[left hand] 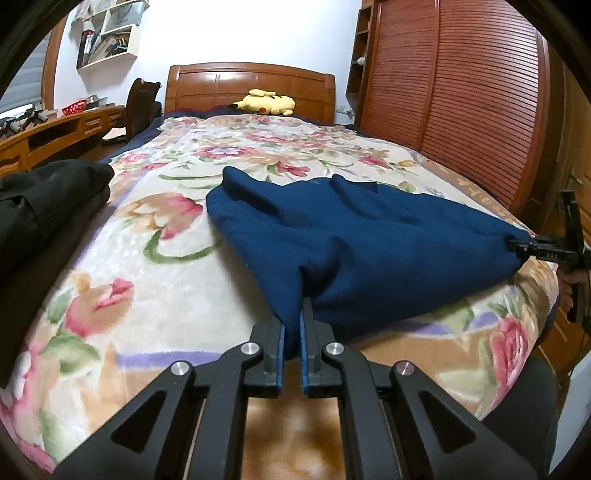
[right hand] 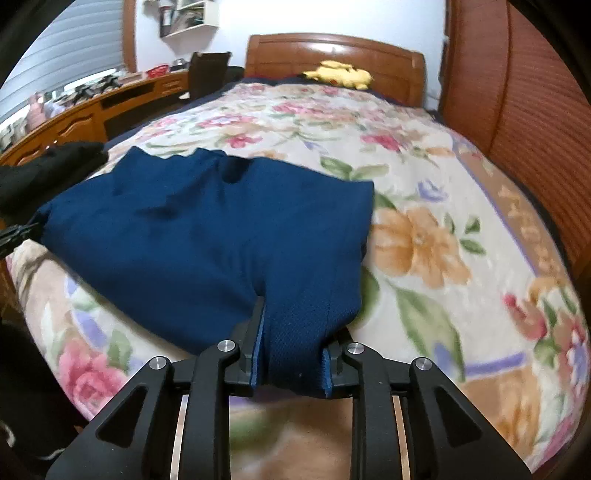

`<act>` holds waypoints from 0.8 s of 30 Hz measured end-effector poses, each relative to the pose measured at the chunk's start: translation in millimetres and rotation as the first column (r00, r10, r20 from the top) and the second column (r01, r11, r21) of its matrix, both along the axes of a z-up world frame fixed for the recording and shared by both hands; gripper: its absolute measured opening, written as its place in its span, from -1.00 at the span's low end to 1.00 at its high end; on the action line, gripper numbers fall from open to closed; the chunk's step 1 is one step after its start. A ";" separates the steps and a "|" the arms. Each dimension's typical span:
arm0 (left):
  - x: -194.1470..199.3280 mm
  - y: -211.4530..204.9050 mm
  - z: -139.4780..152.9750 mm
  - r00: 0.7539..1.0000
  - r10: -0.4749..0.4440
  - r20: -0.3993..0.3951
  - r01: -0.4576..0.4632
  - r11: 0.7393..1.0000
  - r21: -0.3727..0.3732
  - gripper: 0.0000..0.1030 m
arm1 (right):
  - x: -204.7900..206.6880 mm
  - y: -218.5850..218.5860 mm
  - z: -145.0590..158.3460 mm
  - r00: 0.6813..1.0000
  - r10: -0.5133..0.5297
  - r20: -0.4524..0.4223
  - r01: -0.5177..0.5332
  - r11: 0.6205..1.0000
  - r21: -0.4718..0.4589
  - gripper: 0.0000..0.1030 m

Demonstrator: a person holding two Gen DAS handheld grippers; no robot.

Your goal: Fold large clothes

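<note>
Bed, covered by a floral blanket, filled both views. A navy blue garment lay across the foot end of the blanket, its near edge lifted off the bed at two points and its far part resting flat.

Left tool: jaws almost fully together, clamped on a thin fold at the garment's near left corner; the cloth rose in a peak straight up from the pads. Right tool: jaws narrow but set wider than the left, pads pressing on a thicker bunched section of the garment's near right edge. In the left wrist view the right tool appeared at the far right edge, with the cloth stretched toward it.

A black garment pile sat on the bed's left side, apart from the blue one. Yellow plush toy lay against the wooden headboard. Louvred wooden wardrobe doors stood along the right; a wooden desk and dark chair on the left; a wall shelf with books above.
</note>
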State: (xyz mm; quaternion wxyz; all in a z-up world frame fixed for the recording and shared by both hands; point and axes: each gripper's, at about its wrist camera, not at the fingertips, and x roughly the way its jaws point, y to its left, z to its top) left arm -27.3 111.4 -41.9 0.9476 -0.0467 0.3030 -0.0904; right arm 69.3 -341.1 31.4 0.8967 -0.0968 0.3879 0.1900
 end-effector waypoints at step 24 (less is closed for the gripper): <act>-20.2 -8.1 33.1 0.990 0.040 0.132 -0.045 0.998 0.034 0.05 | 3.2 -8.6 -27.6 0.991 -0.136 -0.005 0.136 0.991 0.015 0.50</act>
